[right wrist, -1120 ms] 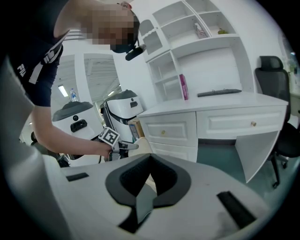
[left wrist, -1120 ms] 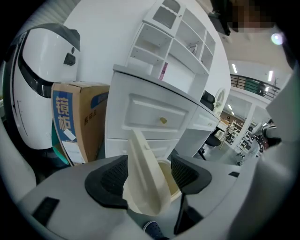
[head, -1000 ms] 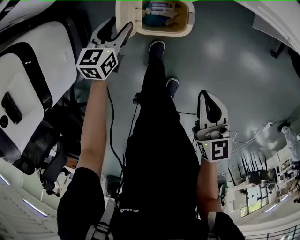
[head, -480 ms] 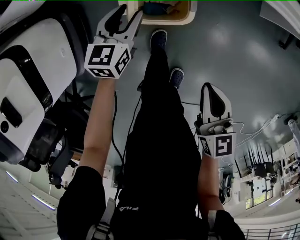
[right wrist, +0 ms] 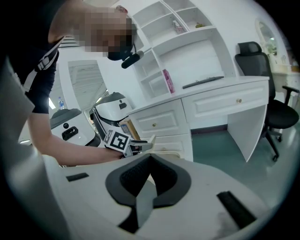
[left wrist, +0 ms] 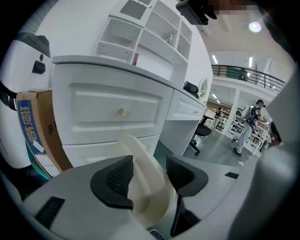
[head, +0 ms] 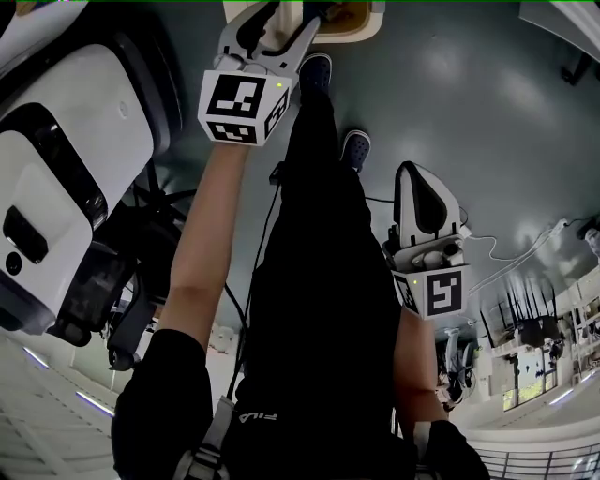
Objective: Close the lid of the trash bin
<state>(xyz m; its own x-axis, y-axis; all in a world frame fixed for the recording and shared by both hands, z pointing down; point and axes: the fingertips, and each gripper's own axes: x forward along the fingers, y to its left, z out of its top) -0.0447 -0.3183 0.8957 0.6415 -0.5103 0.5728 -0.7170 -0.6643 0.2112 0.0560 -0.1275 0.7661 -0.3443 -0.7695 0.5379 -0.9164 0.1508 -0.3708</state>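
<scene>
- One cream lid [left wrist: 140,187] stands raised over the trash bin [head: 367,26], at 12 o'clock in the head view, just past the person's shoe [head: 314,70].
- Left gripper [head: 279,23] reaches there. Its fingers [left wrist: 115,180] have just been spreading and are released, with the lid loose between them, probably so it can swing down.
- Right gripper [head: 419,183] hangs at 3 o'clock, fingers clenched on nothing and apparently not needed.

Bright indoor light — fisheye-warped edges

My left tool [left wrist: 149,174] is white with black ribbed pads, its marker cube [head: 246,105] black-and-white squares. The bin lid [left wrist: 137,151] is cream, the drawers [left wrist: 117,96] white.
</scene>
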